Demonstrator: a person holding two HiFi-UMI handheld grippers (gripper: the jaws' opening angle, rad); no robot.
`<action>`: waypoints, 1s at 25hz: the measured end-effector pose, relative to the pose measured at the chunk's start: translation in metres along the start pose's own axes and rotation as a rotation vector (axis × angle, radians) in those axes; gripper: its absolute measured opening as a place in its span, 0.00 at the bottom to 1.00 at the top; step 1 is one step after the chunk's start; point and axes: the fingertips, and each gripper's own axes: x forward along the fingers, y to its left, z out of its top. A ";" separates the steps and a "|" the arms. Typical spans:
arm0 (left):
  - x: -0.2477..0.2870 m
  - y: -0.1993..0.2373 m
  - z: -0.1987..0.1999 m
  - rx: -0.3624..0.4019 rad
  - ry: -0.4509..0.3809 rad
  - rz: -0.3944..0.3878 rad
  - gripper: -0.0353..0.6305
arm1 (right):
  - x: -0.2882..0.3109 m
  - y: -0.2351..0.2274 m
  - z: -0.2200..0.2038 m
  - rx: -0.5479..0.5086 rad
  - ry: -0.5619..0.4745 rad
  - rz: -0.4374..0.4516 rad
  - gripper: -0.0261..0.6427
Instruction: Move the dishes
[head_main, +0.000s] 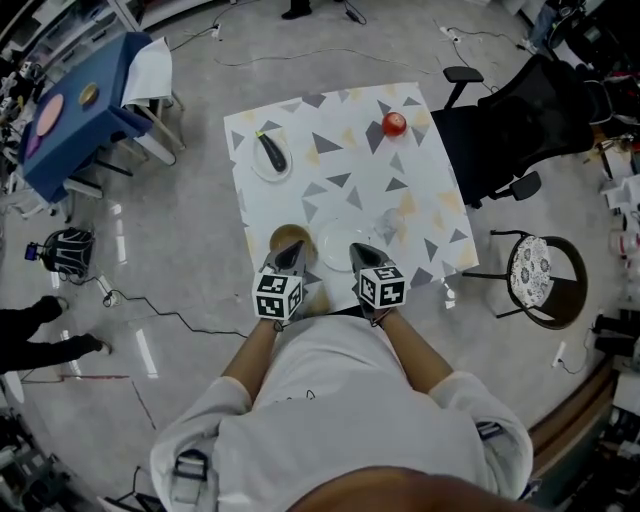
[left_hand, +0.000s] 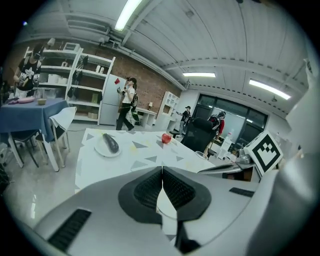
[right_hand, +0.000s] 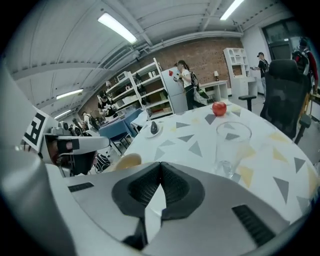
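On the patterned tablecloth (head_main: 350, 160) a wooden bowl (head_main: 288, 236) and an empty white plate (head_main: 338, 240) sit by the near edge. A clear glass (head_main: 388, 222) stands just right of the plate. My left gripper (head_main: 291, 251) hangs over the bowl's near rim, its jaws shut tip to tip (left_hand: 162, 169) with nothing seen between them. My right gripper (head_main: 357, 250) is over the plate's near rim, also shut (right_hand: 161, 165) and empty. A small plate with an eggplant (head_main: 271, 155) lies far left, and a red apple (head_main: 394, 124) far right.
A black office chair (head_main: 530, 120) stands right of the table, with a round stool (head_main: 532, 272) nearer me. A blue-covered table (head_main: 85, 110) and chairs are at the far left. Cables cross the floor. People stand by the shelves (left_hand: 127, 102) in the background.
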 end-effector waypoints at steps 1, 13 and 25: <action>-0.002 -0.001 0.005 0.010 -0.011 0.000 0.09 | -0.003 0.002 0.006 -0.018 -0.019 -0.004 0.04; -0.035 -0.019 0.085 0.079 -0.206 -0.001 0.09 | -0.051 0.035 0.105 -0.199 -0.284 -0.025 0.03; -0.059 -0.038 0.137 0.154 -0.327 -0.009 0.09 | -0.093 0.042 0.159 -0.232 -0.446 -0.067 0.03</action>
